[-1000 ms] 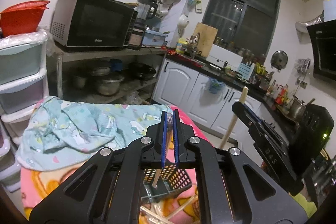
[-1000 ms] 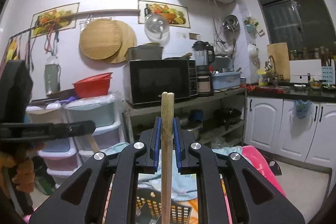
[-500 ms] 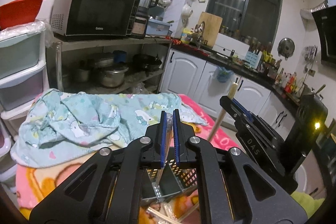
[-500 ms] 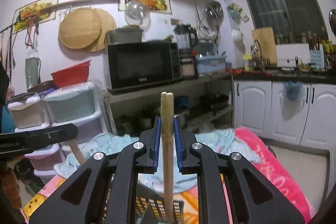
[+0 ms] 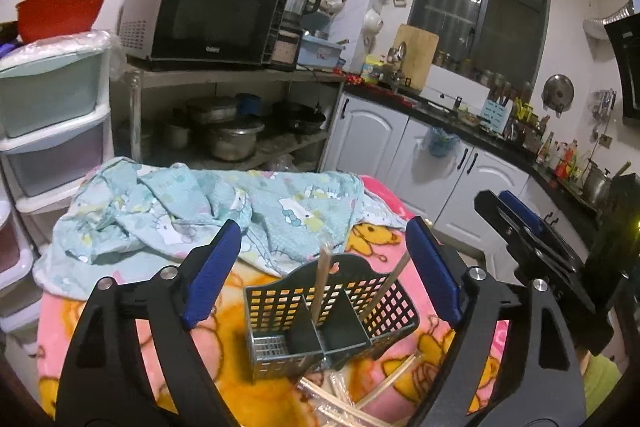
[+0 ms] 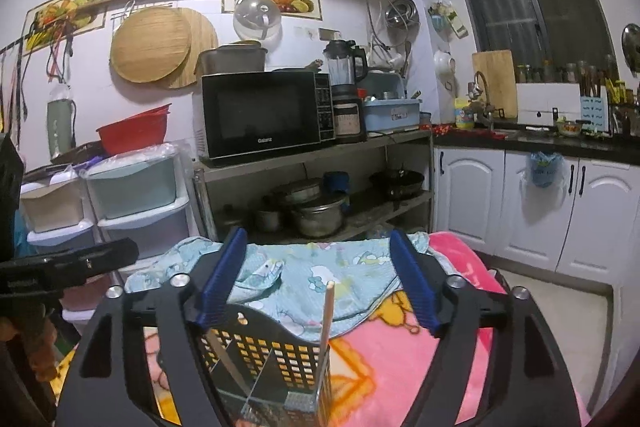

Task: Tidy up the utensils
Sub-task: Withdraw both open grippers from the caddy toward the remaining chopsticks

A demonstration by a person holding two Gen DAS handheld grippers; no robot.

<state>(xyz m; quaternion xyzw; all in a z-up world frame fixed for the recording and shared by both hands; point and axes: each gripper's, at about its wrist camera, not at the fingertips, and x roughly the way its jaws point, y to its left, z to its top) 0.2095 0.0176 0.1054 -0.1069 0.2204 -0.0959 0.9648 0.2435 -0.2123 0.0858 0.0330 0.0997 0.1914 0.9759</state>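
Observation:
A dark perforated utensil basket (image 5: 280, 303) stands on the pink blanket. One pair of wooden chopsticks (image 5: 321, 281) leans in its middle compartment and a second pair (image 5: 385, 289) in its right one. My left gripper (image 5: 323, 225) hovers over the basket with its jaws opening wide, touching nothing. My right gripper (image 6: 318, 234) is above the same basket (image 6: 260, 347), jaws also opening, and the released chopsticks (image 6: 326, 315) stand free between its pads. The other pair (image 6: 224, 359) slants at the left. Several wrapped chopsticks (image 5: 348, 397) lie in front of the basket.
A crumpled light-blue cloth (image 5: 200, 211) lies behind the basket on the blanket (image 5: 400, 239). Plastic drawers (image 5: 52, 115) stand at the left and a shelf with a microwave (image 5: 208, 15) and pots behind. White cabinets (image 5: 420, 155) run along the right.
Both grippers sank toward the basket and went from shut on a chopstick pair each to wide open. Both pairs now stand loose in the basket.

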